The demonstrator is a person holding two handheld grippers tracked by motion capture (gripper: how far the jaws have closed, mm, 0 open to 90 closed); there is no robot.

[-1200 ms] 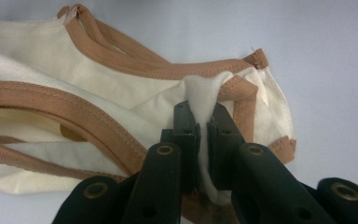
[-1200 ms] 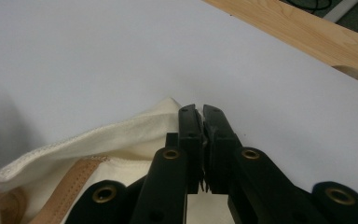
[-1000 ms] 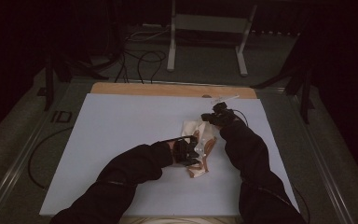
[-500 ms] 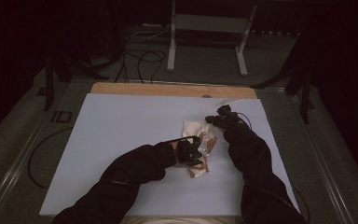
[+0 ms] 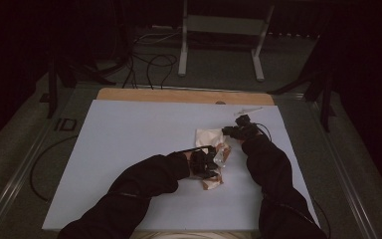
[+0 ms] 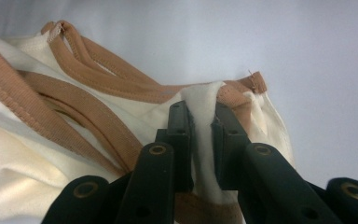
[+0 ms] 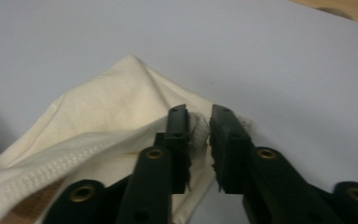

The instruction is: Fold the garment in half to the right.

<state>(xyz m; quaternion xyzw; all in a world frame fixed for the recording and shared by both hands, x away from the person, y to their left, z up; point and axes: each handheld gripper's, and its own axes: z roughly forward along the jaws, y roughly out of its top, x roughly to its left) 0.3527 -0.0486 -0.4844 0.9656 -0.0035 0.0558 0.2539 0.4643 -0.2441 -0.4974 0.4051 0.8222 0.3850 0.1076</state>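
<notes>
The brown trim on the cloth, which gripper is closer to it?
Left. The left gripper pinches a fold of cloth right against the brown trim. The right gripper sits at a plain cream corner, its fingers just opening around the hem.

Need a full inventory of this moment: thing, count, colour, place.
garment: one, cream with brown trim, crumpled right of centre on the sheet
sheet: one, pale grey-white, covering the table
table edge: one, wooden strip along the far side
stand: one, light grey, on the floor beyond the table
cables: several, black, on the floor by the stand
left gripper: one, black, jaws pinching a cream fold by the brown trim
right gripper: one, black, jaws just been opening, gap beside the cloth edge between them
sleeves: two, black, entering from the bottom
</notes>
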